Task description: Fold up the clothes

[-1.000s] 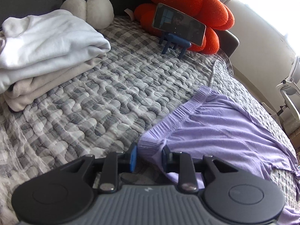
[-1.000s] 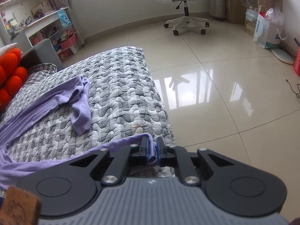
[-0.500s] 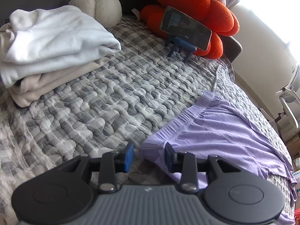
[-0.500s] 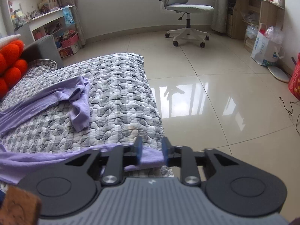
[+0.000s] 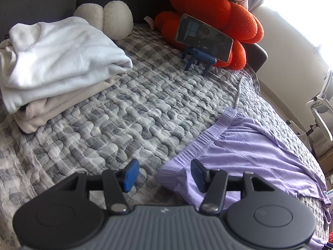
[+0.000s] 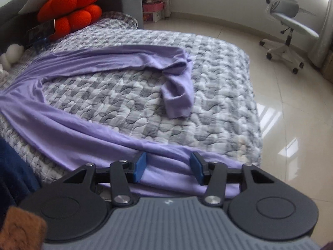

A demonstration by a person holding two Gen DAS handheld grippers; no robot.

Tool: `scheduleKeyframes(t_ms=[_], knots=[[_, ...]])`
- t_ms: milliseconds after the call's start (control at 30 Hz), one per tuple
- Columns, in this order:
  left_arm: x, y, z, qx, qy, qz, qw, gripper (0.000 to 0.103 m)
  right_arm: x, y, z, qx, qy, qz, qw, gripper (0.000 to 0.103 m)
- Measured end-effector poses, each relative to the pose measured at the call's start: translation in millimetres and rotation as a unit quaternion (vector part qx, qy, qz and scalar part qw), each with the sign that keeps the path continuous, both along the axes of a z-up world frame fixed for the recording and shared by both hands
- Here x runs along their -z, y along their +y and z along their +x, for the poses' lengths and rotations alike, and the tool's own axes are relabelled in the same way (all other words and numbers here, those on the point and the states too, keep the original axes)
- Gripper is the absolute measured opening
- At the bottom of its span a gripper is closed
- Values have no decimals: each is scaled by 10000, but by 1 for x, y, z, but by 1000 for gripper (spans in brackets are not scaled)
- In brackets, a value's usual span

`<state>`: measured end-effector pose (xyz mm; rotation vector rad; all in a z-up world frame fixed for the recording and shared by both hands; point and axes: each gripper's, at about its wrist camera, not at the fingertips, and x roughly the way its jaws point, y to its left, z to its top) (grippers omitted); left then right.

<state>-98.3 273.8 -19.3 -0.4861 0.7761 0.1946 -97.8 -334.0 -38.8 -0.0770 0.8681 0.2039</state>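
Note:
Purple trousers (image 5: 260,152) lie spread on the grey checked quilt (image 5: 124,114). The corner of their ribbed waistband (image 5: 208,133) rests on the quilt between the fingers of my left gripper (image 5: 164,175), whose jaws are opening; the pads do not press on the cloth. In the right wrist view the near trouser leg (image 6: 83,137) runs along the bed's front edge under my right gripper (image 6: 168,167), which is open above it with the cloth loose between the blue pads. The far leg (image 6: 124,58) has its end doubled back (image 6: 177,98).
Folded white and beige clothes (image 5: 58,66) are stacked at the back left. A phone on a blue stand (image 5: 204,39) leans before orange cushions (image 5: 218,10), beside a white plush (image 5: 108,16). The bed ends at a glossy tiled floor (image 6: 291,125) with an office chair (image 6: 291,20).
Both grippers have opened and let go of the purple trousers, which now lie on the quilt. The right gripper has rolled and swung so that it looks across the bed.

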Motion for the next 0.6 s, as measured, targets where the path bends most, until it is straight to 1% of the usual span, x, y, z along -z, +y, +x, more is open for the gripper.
scheduleKeyframes(t_ms=[33,67,100,233,300,433,500,600], knots=[[0,-1,0,17,2,8,10000,60,-2,3,2,-6,-25,-40,10000,41],[1,-1,1,21,23,17,10000,60,-5,4,3,50,-46,-56,10000,18],[2,-2,2,25,43,26,10000,59,-8,5,5,106,-67,-72,9999,0],[8,-5,1,145,92,71,9998,52,-23,5,1,363,-459,-238,9980,0],[9,-5,0,136,109,64,9998,51,-30,6,-2,500,-681,-288,9960,0],[10,2,-3,51,98,-40,9999,49,-39,6,-4,834,-1091,-601,9887,0],[8,4,-3,45,86,-41,9999,49,-37,4,1,873,-1051,-604,9888,0],[3,6,-1,5,39,-69,10000,51,-29,1,12,817,-822,-467,9922,1]])
